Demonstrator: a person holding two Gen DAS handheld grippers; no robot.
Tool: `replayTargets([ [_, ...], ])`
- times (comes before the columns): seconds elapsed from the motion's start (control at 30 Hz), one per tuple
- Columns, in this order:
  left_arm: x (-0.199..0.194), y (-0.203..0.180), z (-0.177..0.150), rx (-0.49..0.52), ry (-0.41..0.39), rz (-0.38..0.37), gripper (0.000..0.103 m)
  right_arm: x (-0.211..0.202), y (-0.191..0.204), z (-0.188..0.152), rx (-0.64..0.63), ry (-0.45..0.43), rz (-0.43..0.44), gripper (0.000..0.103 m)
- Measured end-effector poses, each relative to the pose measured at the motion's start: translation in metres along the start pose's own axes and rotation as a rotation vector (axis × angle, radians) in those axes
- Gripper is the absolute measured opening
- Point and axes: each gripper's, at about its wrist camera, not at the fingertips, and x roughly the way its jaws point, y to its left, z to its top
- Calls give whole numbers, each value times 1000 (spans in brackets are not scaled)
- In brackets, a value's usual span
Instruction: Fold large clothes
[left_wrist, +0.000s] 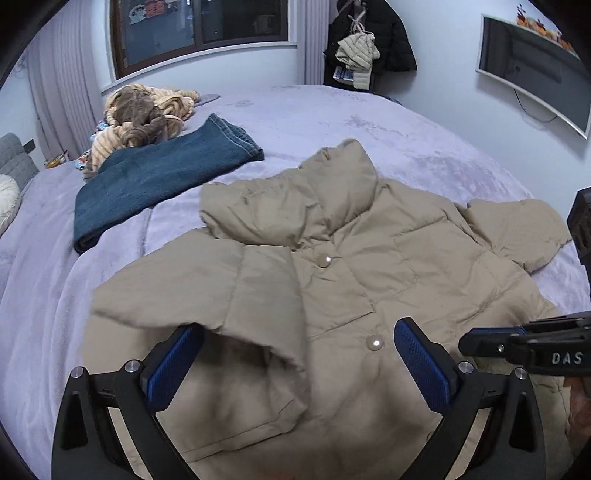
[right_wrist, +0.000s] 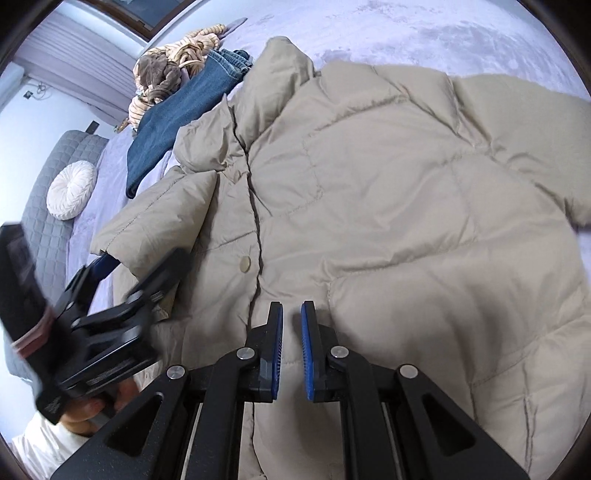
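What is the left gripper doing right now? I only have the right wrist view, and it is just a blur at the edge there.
Observer: In the left wrist view, the left gripper is wide open. The cuff of the jacket sleeve, which is folded in, lies between its fingers and is not pinched.
Operator: I count one button on the front. Are there more?
Observer: Two pearly ones show here, an upper button and a lower button.
Operator: Anything else in the room?
Observer: Dark coats hang on the far wall, with a wall screen to their right.
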Motion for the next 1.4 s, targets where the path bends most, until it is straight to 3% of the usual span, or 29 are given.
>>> replayTargets([
  [0.03,-9,17,-1,-31,-8,13,103,-1,7,2,-27,-5,-15,26],
  [0.07,-14,32,-1,-59,-7,20,103,-3,16,3,-61,-15,-31,58],
  [0.13,-21,78,-4,-173,17,46,103,-4,37,6,-136,-54,-42,90],
  [0.27,-12,162,-23,-435,78,87,103,6,102,4,-388,-89,-87,90],
  [0.4,27,223,-48,-696,177,-71,103,37,168,-8,-659,-100,-229,90],
  [0.5,57,240,-60,-818,215,-199,101,62,200,-15,-817,-147,-345,90],
  [0.57,73,245,-63,-872,223,-261,75,78,211,-12,-856,-149,-390,90],
  [0.6,78,246,-62,-884,223,-276,47,86,213,-8,-861,-142,-411,90],
  [0.63,80,244,-61,-884,210,-292,29,90,213,-5,-858,-144,-429,89],
  [0.7,70,231,-48,-789,159,-225,20,90,207,5,-813,-156,-435,67],
  [0.73,60,218,-38,-692,127,-163,19,86,199,10,-773,-153,-422,18],
  [0.77,54,210,-30,-619,107,-119,19,79,187,18,-694,-161,-406,5],
  [0.83,41,186,-18,-453,66,-47,19,64,166,27,-568,-207,-362,4],
  [0.9,41,169,-15,-351,61,23,19,46,135,31,-432,-244,-313,4],
  [1.0,56,164,-18,-304,97,76,19,37,82,35,-177,-224,-222,4],
  [1.17,74,162,-25,-279,135,149,20,56,1,31,227,-118,-12,6],
  [1.2,73,163,-27,-273,136,173,29,58,-11,29,292,-106,26,6],
  [1.23,71,163,-29,-272,140,204,50,56,-20,27,345,-100,58,9],
  [1.3,59,169,-28,-289,127,296,76,48,-33,24,405,-94,71,18],
  [1.37,39,180,-26,-325,89,279,76,29,-39,21,414,-103,45,31],
  [1.4,30,185,-27,-340,83,277,76,19,-40,20,403,-117,20,31],
])
